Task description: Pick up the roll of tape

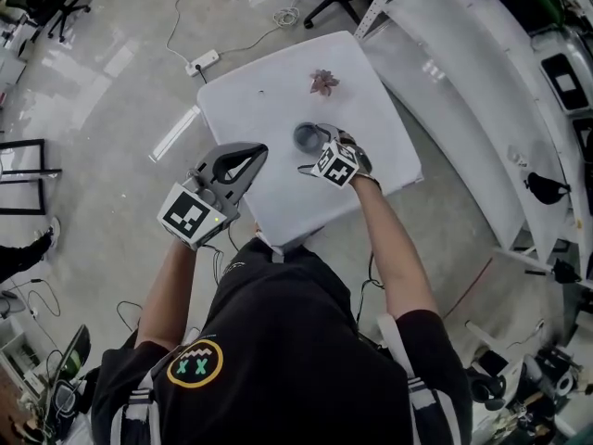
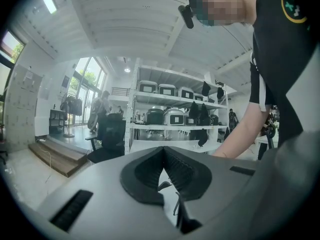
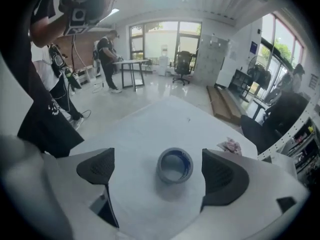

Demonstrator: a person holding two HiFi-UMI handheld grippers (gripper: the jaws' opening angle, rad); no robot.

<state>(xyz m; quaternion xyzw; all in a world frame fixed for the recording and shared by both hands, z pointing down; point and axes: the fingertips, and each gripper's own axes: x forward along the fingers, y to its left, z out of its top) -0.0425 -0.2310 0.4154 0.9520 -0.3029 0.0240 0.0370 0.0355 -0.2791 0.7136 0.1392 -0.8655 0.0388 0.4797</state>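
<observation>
A grey roll of tape point(image 1: 307, 137) point(image 3: 175, 166) lies flat on the white table point(image 1: 269, 100), near its middle. My right gripper point(image 1: 318, 149) point(image 3: 161, 170) hangs just over the roll, open, with the roll between and a little beyond the two dark pads point(image 3: 222, 176); nothing touches it. My left gripper point(image 1: 243, 163) point(image 2: 162, 170) is held up off the table's near left edge, tilted toward the room, its pads pressed together on nothing.
A small pink crumpled thing point(image 1: 323, 82) point(image 3: 229, 146) lies at the table's far side. A power strip with cable point(image 1: 202, 62) lies on the floor beyond the table. White shelving point(image 1: 482, 82) runs along the right. A person stands at a far desk point(image 3: 107, 54).
</observation>
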